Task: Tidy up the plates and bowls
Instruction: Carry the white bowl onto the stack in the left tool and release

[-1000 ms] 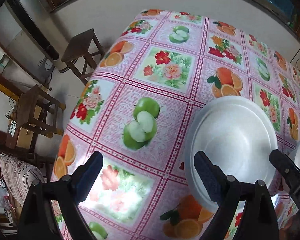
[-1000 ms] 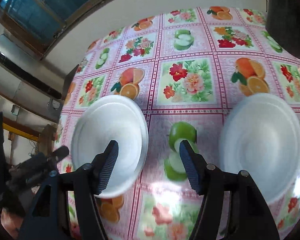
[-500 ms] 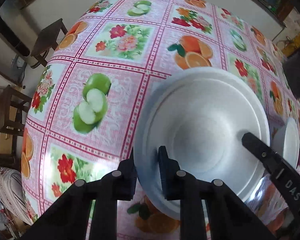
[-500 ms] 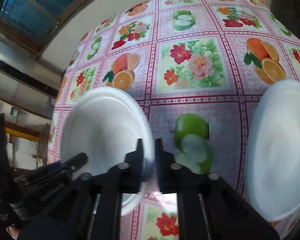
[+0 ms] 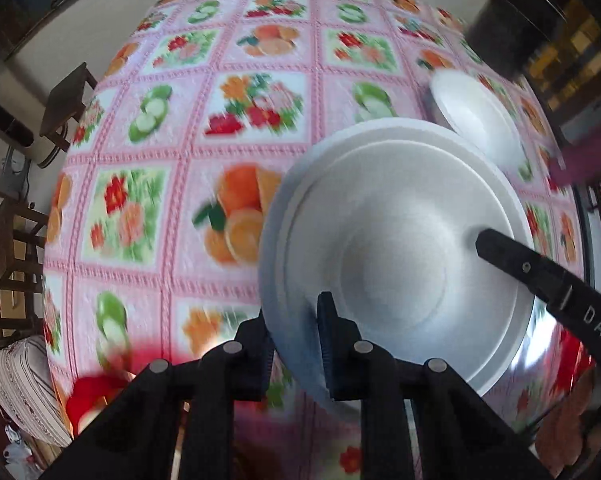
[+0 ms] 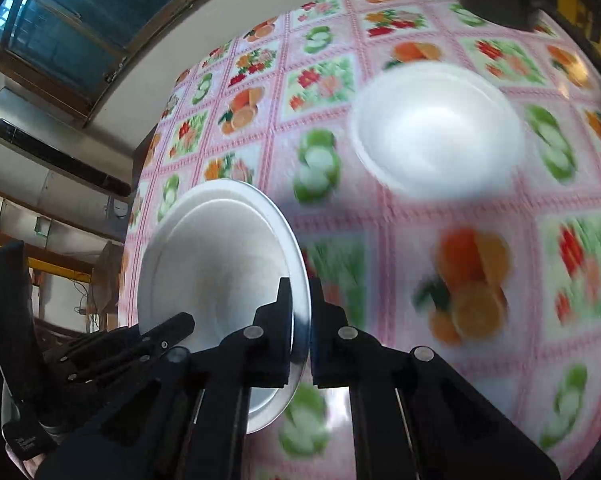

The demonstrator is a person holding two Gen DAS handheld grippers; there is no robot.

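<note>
Both grippers pinched opposite rims of one white plate above the fruit-print tablecloth [image 5: 228,128].

The left gripper [image 5: 294,340] was pressed together on the near-left rim of the plate [image 5: 400,248]; the right gripper [image 6: 300,332] clamped its right rim. The plate looked light, stiff and probably brittle, best taken by its thin edge. Round, it had no long axis; its hollow faced up, slightly tilted. A second plate [image 6: 436,132] lay farther right.

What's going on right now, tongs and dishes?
Both tongs, left and right, shut on one white plate's rims. Second white dish ahead on tablecloth. Nothing between.
</note>
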